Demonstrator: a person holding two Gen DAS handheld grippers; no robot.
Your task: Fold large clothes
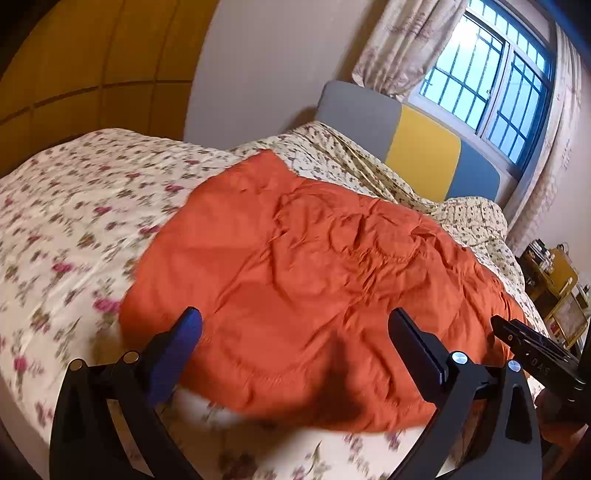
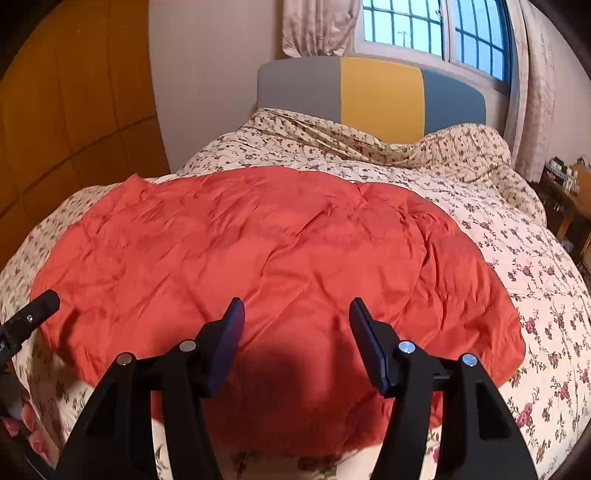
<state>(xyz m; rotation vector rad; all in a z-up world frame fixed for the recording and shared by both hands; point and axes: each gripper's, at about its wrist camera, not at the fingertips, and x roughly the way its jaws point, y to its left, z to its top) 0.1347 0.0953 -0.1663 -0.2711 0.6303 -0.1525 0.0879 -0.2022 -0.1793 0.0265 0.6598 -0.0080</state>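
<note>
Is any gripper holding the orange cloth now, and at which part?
Nothing is held. The left gripper and right gripper are both open above the wrinkled orange garment on the floral bedspread.

One orange garment (image 2: 258,266) lies spread on one bed (image 2: 535,295), which carries one floral quilt (image 1: 74,221). At the head of the bed stands one headboard (image 2: 373,96) made of three panels: one grey, one yellow, one blue. Above the headboard there is one barred window (image 2: 436,33), flanked by two curtains, one on each side (image 2: 317,29). Left of the bed stands one wooden wardrobe (image 2: 74,110). Right of the bed stands one small cluttered shelf unit (image 1: 554,291); its items are too small to count. Two grippers show, the left gripper (image 1: 295,328) and the right gripper (image 2: 297,317), each with two fingers.
</note>
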